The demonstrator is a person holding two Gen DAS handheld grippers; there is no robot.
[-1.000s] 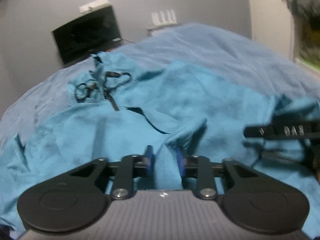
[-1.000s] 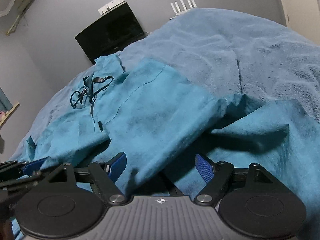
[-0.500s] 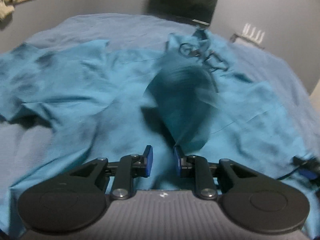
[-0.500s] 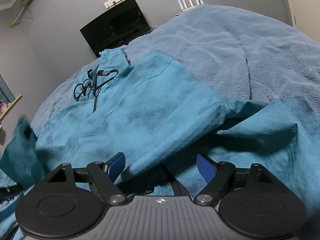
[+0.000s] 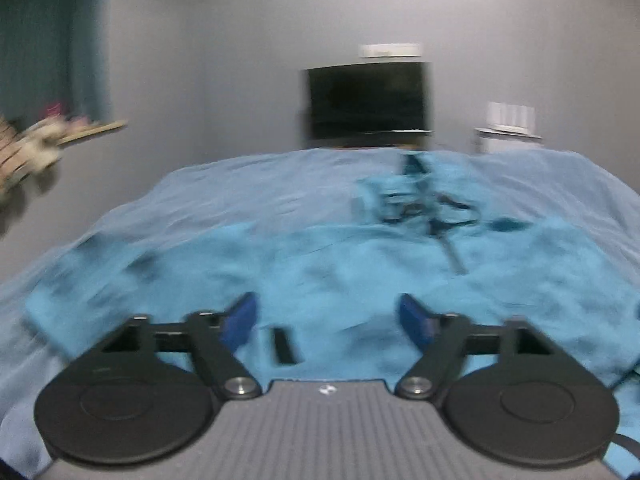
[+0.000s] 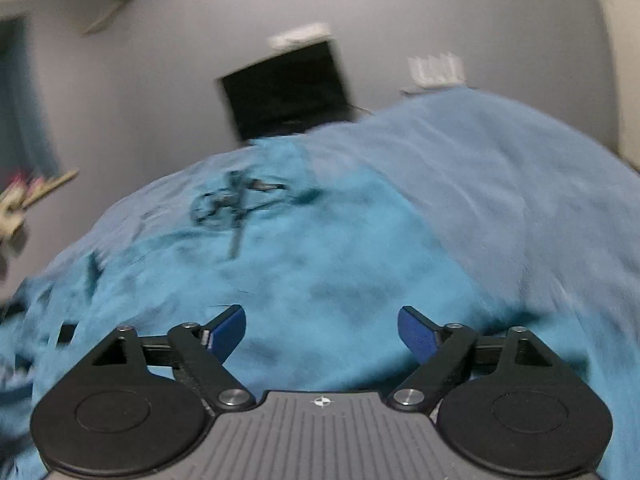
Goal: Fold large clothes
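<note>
Grey walls and a dark screen [image 5: 366, 100] stand behind the bed [image 5: 240, 184], where your teal garment [image 5: 360, 264] lies spread flat with its drawstrings [image 6: 236, 200] near the far end. Your left gripper [image 5: 328, 318] has just sprung open, your right gripper [image 6: 322, 330] has widened too, and both hover empty above the cloth.

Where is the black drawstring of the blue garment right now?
The drawstring lies tangled at the far end of the blue garment, right of centre in the left wrist view, below the dark screen; the right wrist view shows it left of centre.
</note>
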